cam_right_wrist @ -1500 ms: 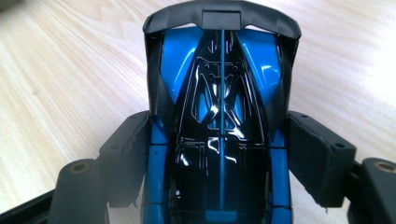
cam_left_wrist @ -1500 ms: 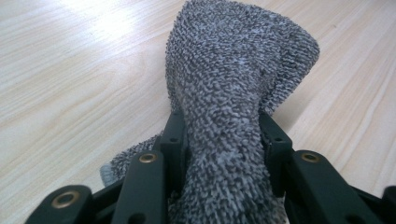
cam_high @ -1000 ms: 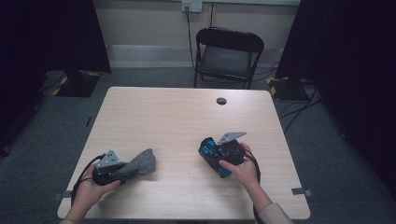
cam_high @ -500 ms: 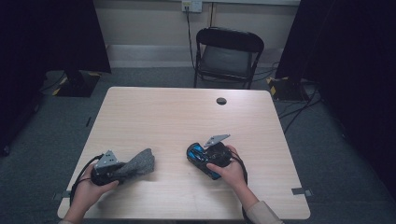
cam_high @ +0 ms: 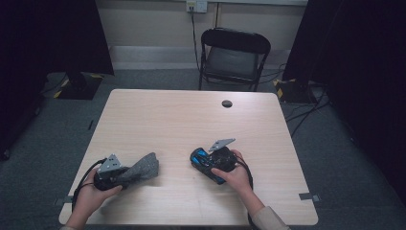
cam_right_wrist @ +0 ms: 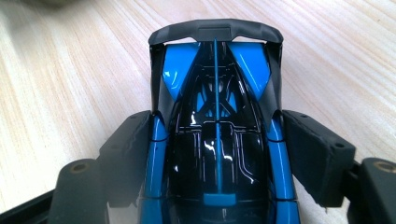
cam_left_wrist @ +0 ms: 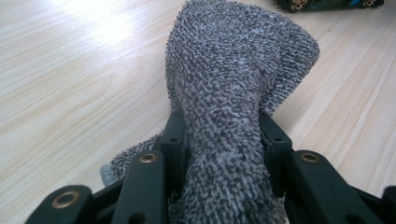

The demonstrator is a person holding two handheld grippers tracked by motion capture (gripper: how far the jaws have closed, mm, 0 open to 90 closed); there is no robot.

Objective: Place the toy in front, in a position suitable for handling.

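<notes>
A grey terry cloth [cam_high: 142,167] lies bunched on the wooden table [cam_high: 191,120] near its front left. My left gripper [cam_high: 125,174] is shut on it: in the left gripper view the cloth [cam_left_wrist: 233,93] rises between the black jaws, and my left gripper [cam_left_wrist: 224,135] pinches its narrow waist. A blue and black toy race car [cam_high: 207,164] rests on the table at front centre-right. My right gripper [cam_high: 215,162] is shut on it. In the right gripper view the toy car [cam_right_wrist: 217,116] points away, its rear wing at the top, with my right gripper [cam_right_wrist: 218,144] clamping both flanks.
A small round black hole [cam_high: 227,103] sits in the table's far side. Beyond the table stands a black folding chair [cam_high: 233,57]. Dark curtains hang left and right, and cables run across the grey floor at the right.
My right gripper and the toy car have shifted left and slightly toward the front edge of the table. The left gripper and cloth have stayed put.
</notes>
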